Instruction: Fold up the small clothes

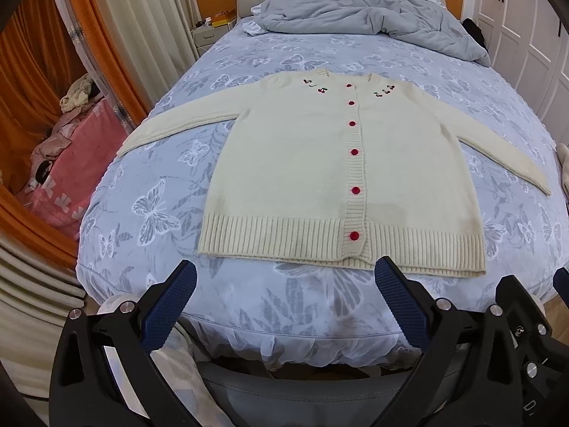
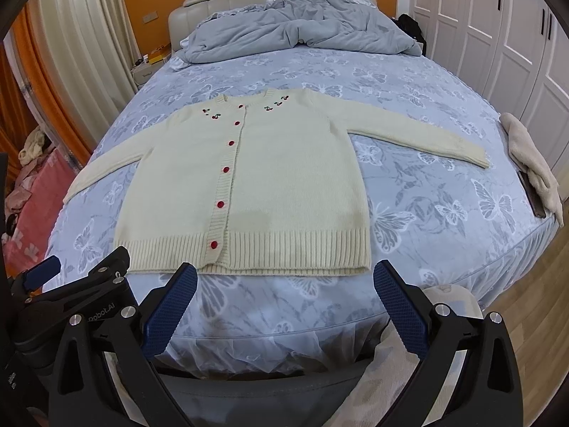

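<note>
A small cream knit cardigan (image 1: 302,163) with red buttons and cherry embroidery lies flat and buttoned on the bed, both sleeves spread out sideways; it also shows in the right wrist view (image 2: 284,178). My left gripper (image 1: 284,274) is open and empty, held above the foot of the bed just short of the cardigan's ribbed hem. My right gripper (image 2: 284,274) is open and empty, likewise just short of the hem. The left gripper shows at the lower left of the right wrist view (image 2: 78,277).
The bed (image 1: 249,313) has a blue butterfly sheet. A crumpled grey duvet (image 1: 355,10) lies at the headboard. A beige cloth (image 2: 530,156) and a dark flat object (image 2: 531,192) lie at the bed's right edge. White wardrobes (image 2: 498,35) stand right, curtains (image 1: 142,17) left.
</note>
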The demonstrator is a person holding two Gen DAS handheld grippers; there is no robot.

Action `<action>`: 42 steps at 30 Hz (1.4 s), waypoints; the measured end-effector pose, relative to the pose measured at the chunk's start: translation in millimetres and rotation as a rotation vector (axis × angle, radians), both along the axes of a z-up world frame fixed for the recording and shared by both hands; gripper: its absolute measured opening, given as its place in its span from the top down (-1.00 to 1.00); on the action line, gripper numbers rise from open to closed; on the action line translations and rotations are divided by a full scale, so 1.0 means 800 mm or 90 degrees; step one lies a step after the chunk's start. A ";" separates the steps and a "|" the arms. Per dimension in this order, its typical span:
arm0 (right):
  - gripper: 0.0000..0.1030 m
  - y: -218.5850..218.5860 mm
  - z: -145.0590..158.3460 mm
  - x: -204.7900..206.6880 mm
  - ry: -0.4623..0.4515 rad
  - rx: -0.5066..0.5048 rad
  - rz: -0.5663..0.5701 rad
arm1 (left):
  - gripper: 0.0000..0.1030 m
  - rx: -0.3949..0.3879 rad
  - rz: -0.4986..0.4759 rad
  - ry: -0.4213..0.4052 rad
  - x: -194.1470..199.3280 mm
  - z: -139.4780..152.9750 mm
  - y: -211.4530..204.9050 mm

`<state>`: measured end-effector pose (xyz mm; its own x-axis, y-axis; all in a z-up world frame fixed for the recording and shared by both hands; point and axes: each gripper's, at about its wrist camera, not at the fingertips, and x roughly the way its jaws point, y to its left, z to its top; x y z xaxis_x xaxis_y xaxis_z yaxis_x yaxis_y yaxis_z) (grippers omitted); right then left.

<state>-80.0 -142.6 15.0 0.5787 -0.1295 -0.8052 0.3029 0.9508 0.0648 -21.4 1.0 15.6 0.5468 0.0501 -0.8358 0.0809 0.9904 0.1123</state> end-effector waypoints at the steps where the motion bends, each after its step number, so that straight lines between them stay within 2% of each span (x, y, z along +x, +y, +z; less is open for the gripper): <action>1: -0.90 0.000 0.000 0.000 0.000 0.001 0.000 | -0.90 0.000 0.001 0.000 0.000 0.000 0.001; 42: -0.90 0.006 0.002 -0.002 0.005 -0.007 0.000 | -0.90 0.008 0.017 0.002 -0.003 -0.008 0.008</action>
